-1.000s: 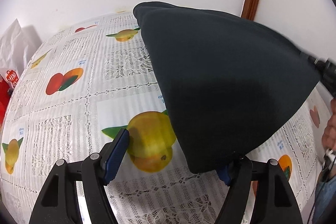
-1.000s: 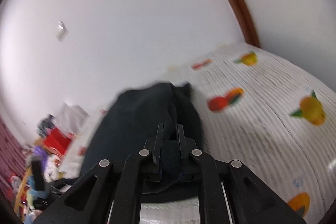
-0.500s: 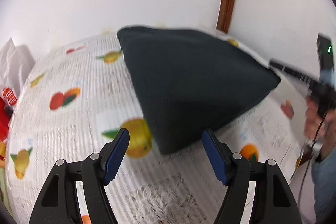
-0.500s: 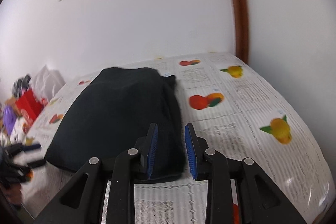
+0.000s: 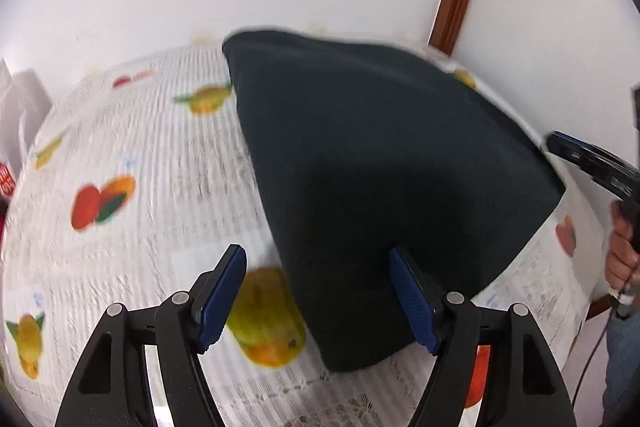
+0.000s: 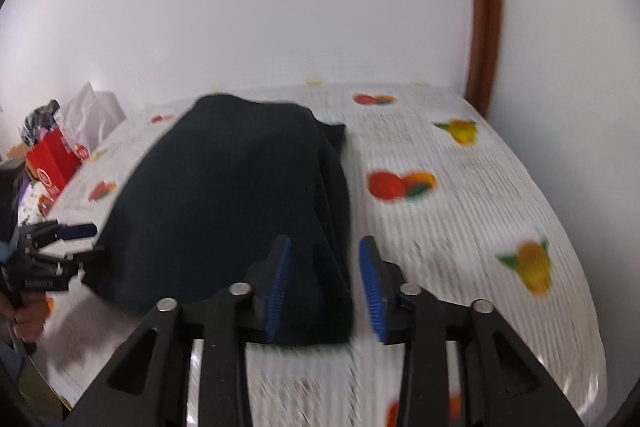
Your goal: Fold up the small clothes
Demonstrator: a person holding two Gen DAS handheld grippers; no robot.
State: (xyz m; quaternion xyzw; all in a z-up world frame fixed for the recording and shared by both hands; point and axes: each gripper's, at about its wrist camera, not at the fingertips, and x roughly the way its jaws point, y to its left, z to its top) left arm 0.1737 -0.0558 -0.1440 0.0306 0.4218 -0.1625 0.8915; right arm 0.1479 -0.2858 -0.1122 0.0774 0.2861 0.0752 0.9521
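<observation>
A dark folded garment [image 5: 380, 179] lies on the fruit-print tablecloth [image 5: 132, 227]; it also shows in the right wrist view [image 6: 236, 203]. My left gripper [image 5: 320, 291] is open, its blue pads wide apart at the garment's near corner, holding nothing. My right gripper [image 6: 326, 287] is open just behind the garment's near edge, with the cloth's corner between the blue pads but not pinched. The right gripper also shows at the right edge of the left wrist view [image 5: 588, 163], and the left gripper at the left edge of the right wrist view [image 6: 60, 239].
White walls stand behind the table, with a brown wooden frame [image 6: 482, 7] in the corner. A red box [image 6: 52, 163] and a white bag [image 6: 92, 115] sit at the table's far left end. The tablecloth to the right of the garment [image 6: 460, 211] shows only fruit prints.
Both grippers let go of the garment and opened. It dropped flat onto the table. Both grippers drew back a little, and the right one widened further.
</observation>
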